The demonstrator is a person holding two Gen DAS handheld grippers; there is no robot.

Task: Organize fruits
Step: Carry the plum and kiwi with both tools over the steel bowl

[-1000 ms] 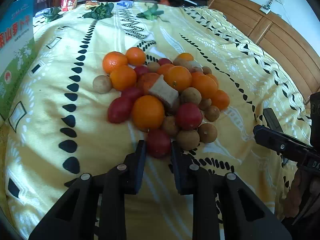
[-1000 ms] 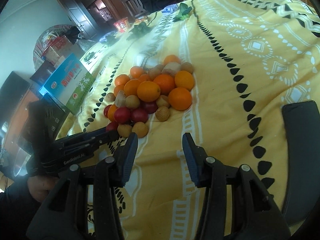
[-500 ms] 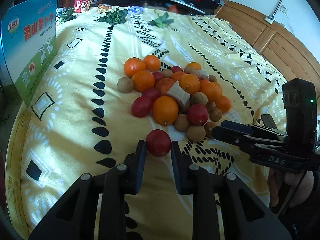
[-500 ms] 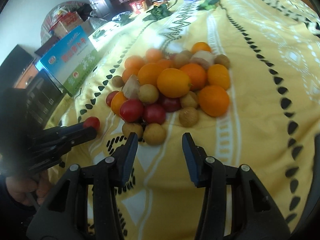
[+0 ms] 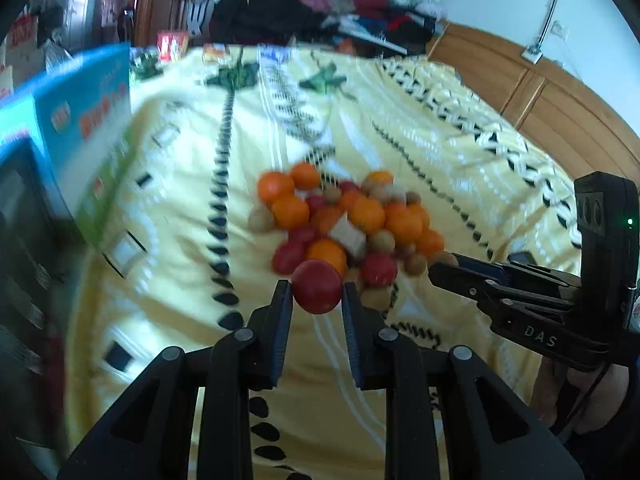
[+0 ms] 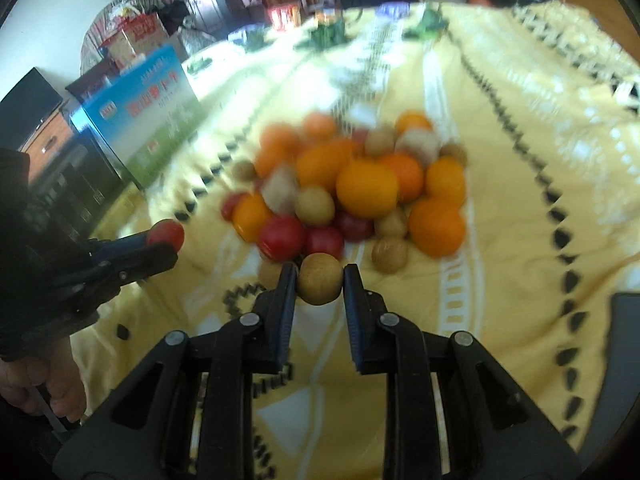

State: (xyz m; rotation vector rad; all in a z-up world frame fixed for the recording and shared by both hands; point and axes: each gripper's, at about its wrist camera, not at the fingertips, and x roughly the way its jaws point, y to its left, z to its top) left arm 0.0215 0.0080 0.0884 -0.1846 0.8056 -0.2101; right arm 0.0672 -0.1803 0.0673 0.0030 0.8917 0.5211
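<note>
A small red fruit (image 5: 317,286) is seen clamped between the two fingers of the left gripper (image 5: 316,300), lifted off the bedspread and held in front of the heap; in the right wrist view the same red fruit (image 6: 166,233) shows at the tip of that gripper, to the left of the heap and apart from it; a round tan-brown fruit (image 6: 320,284) is pinched between the fingers of the right gripper (image 6: 320,290), just at the near edge of the heap; the rest of the fruit is left piled in a single heap (image 5: 348,220) on a yellow bedspread (image 5: 440,152) patterned with black and white marks; oranges (image 6: 367,189), further red fruits (image 6: 281,238) and more tan-brown fruits (image 6: 314,205) are mixed together there, touching one another, with a pale cube-shaped piece (image 5: 348,235) lodged among them; the heap is rendered softly by motion blur in both views; a blue and green carton (image 6: 144,112) is stood at the left edge of the bed, well apart from the fruit; a wooden headboard (image 5: 560,112) is seen along the right side, and clothing is piled at the far end of the room; the right gripper's body (image 5: 540,312), marked DAS, is visible from the left wrist view.
</note>
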